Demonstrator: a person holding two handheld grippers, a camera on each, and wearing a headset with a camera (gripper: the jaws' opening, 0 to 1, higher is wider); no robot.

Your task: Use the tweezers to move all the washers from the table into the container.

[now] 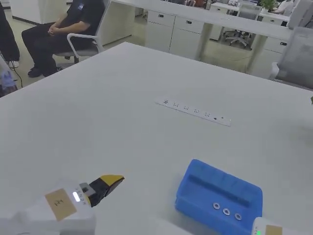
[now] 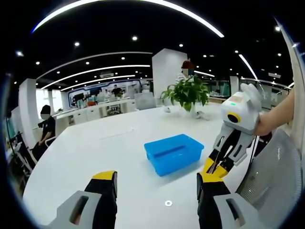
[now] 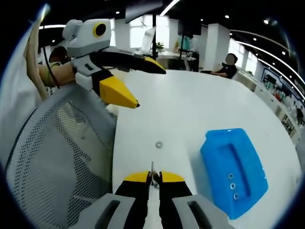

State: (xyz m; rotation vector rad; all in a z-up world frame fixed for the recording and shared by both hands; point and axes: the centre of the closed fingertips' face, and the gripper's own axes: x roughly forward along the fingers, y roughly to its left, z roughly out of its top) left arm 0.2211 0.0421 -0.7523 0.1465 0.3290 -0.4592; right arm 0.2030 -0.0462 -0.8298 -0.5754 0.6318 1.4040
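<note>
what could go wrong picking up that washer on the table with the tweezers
1. The washer lies flat on the smooth table, so the tweezers may skid over it or flick it towards the edge by the mesh chair.
2. The thin tweezers are held only in the shut jaws of the right gripper and could twist when pressed down.
3. A weak pinch could drop it short of the blue container.

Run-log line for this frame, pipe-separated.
left hand-held gripper open | right hand-held gripper shut on tweezers | container holds three washers | one washer on table
</note>
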